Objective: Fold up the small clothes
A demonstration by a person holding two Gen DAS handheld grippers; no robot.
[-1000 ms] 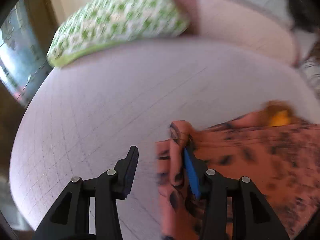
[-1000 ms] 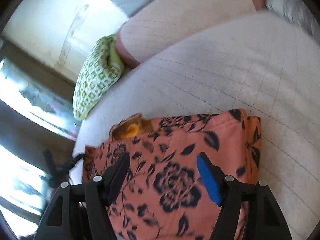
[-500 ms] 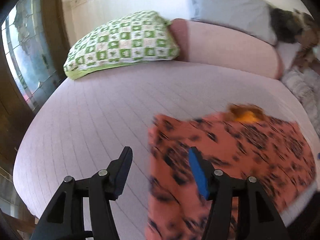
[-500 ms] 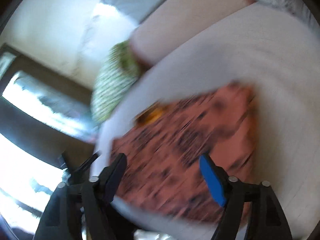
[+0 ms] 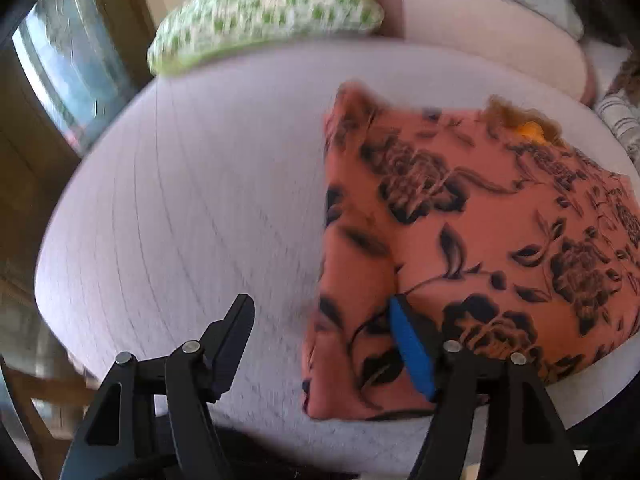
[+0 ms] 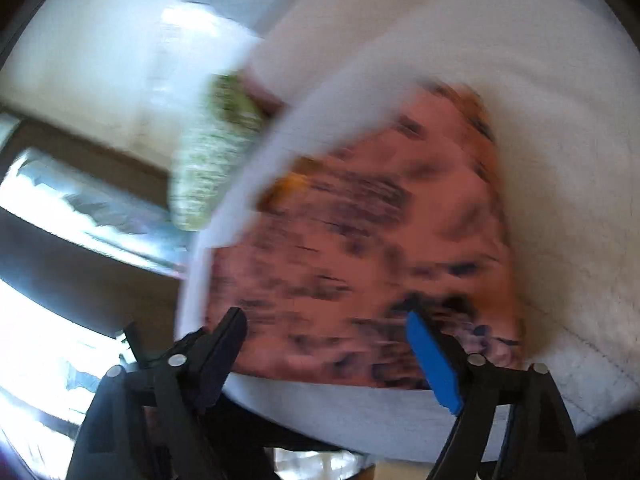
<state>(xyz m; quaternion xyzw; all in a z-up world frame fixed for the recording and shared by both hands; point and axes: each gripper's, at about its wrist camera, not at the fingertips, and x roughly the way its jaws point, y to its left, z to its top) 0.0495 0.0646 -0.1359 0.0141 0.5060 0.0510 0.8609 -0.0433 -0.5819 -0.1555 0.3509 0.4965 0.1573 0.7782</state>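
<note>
A folded orange garment with black flowers (image 5: 480,248) lies flat on the pale pink bed (image 5: 192,208); a yellow-orange piece (image 5: 528,128) shows at its far edge. My left gripper (image 5: 320,340) is open and empty, hovering over the garment's near left corner, its blue-padded finger (image 5: 412,352) above the cloth. In the blurred right wrist view the same garment (image 6: 380,248) lies ahead; my right gripper (image 6: 328,340) is open and empty above its near edge.
A green-and-white checked pillow (image 5: 264,12) and a pink bolster (image 5: 492,28) lie at the head of the bed. A window (image 5: 68,64) is at the left. The bed's near edge (image 5: 360,444) runs just past the garment.
Both grippers have pulled back from the garment toward the bed's near edge and stayed open. The garment lies folded where it was. Both views swing, the right one heavily blurred.
</note>
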